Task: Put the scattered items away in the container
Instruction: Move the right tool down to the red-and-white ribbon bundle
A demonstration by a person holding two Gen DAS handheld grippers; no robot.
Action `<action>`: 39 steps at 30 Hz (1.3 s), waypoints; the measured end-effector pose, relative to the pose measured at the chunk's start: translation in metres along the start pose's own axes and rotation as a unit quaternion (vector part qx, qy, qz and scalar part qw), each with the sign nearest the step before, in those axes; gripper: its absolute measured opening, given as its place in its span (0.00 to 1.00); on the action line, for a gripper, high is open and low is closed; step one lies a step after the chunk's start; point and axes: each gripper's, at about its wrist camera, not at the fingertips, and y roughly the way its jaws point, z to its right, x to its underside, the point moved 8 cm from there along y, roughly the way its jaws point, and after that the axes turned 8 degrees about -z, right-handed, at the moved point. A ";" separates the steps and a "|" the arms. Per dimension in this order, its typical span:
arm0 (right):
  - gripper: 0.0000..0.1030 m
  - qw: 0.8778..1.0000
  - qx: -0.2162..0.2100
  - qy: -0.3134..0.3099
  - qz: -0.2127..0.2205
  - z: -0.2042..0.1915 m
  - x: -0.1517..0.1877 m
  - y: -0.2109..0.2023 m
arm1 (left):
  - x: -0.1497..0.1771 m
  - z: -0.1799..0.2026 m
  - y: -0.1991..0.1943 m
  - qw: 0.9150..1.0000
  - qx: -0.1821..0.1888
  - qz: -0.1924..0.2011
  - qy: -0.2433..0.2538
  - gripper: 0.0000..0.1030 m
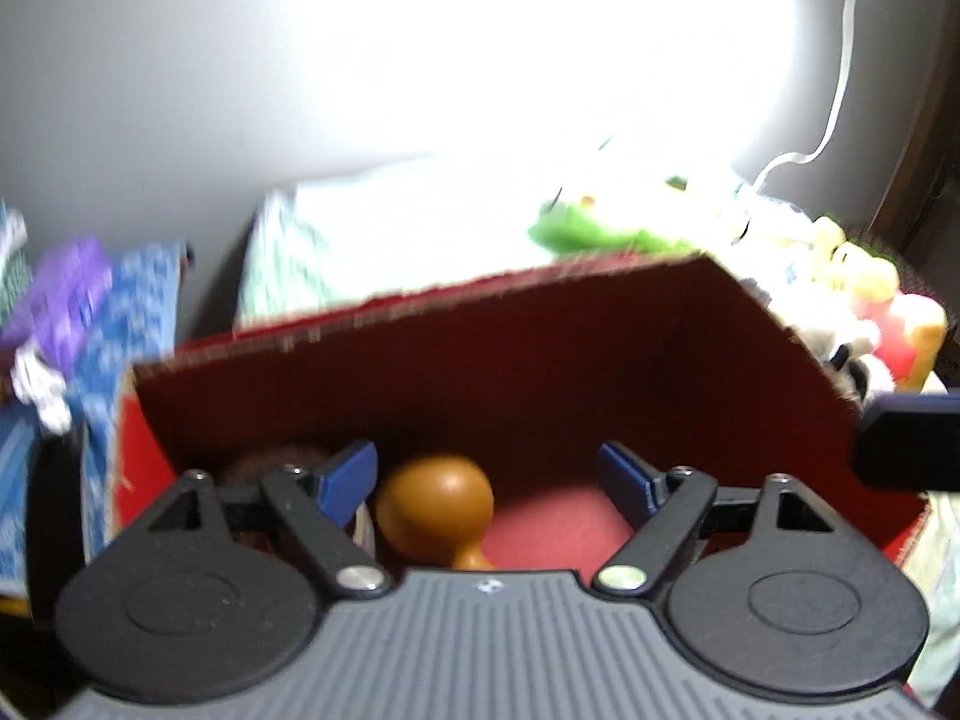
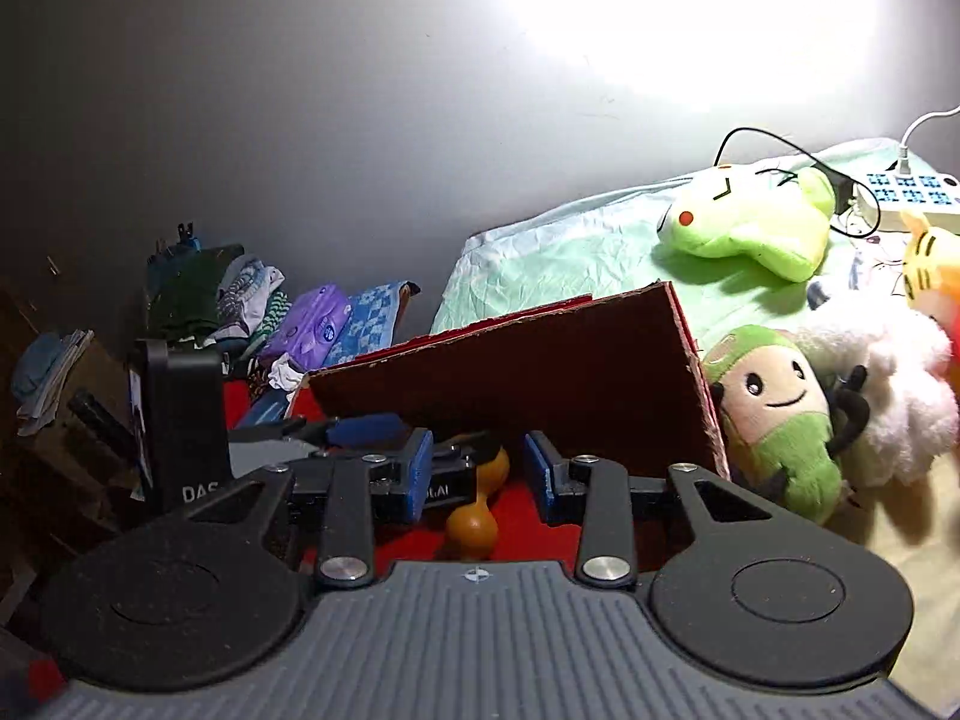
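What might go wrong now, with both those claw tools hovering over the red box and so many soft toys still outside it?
The red box looks flimsy, with a ragged cardboard rim; a bump from the left gripper or right gripper could tip it. The orange gourd-shaped toy already inside might get knocked or crushed. Reaching for the green plush risks snagging the black cable beside it.

Gourd (image 1: 435, 501) in box (image 1: 480, 372); plush toys (image 2: 774, 414) apparently right.
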 end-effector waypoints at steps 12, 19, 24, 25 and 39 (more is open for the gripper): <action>0.41 0.997 0.016 -0.031 -0.069 -0.008 0.095 -0.022 | 0.081 0.023 -0.112 0.994 0.089 0.034 0.052 0.86; 0.36 0.989 0.041 -0.030 -0.140 -0.016 0.126 0.009 | 0.160 0.038 -0.075 0.983 0.155 -0.084 0.055 0.77; 0.36 0.983 0.077 -0.025 -0.163 -0.013 0.131 0.033 | 0.178 0.064 -0.061 0.974 0.180 -0.108 0.086 0.80; 0.36 0.982 0.087 -0.029 -0.167 -0.013 0.132 0.037 | 0.180 0.069 -0.058 0.973 0.181 -0.113 0.091 0.80; 0.37 0.974 0.120 -0.097 -0.167 -0.025 0.141 0.061 | 0.188 0.068 -0.025 0.968 0.198 -0.150 0.045 0.67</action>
